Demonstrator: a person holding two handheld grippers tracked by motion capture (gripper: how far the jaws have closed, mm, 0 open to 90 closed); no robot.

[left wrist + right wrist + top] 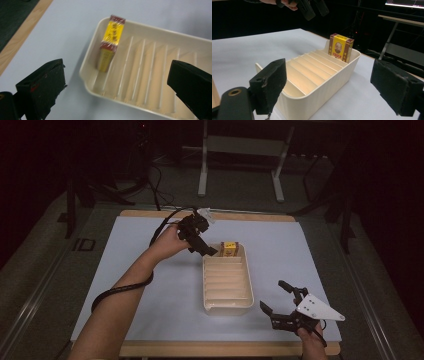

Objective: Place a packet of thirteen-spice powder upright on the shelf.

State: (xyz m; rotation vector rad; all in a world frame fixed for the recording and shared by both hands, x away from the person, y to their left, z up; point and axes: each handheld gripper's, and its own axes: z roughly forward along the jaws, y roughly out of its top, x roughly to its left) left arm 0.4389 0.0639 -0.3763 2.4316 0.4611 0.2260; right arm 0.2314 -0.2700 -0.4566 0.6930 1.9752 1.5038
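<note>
So there's a cream plastic tray with a row of ribbed slots sitting roughly mid-bench, on a pale sheet that covers most of the wooden bench. In the slot at the tray's far end there's one small yellow box with dark red edges, standing upright against the end wall. From the right gripper view you can make out a little portrait printed on its front face; the rest of the slots look empty.

The left gripper is held above the bench just off the tray's far left corner, angled down toward the box. Its jaws are spread wide with nothing between them, and in the left gripper view they frame the tray and the box from above. They aren't touching the box or the tray.

The right gripper is down near the front edge of the bench, just right of the tray's near end, with the grey plate on top. Jaws are wide apart here too, holding nothing, pointing along the tray toward the box at the far end.

A black cable loops from the left gripper back along the forearm.
</note>
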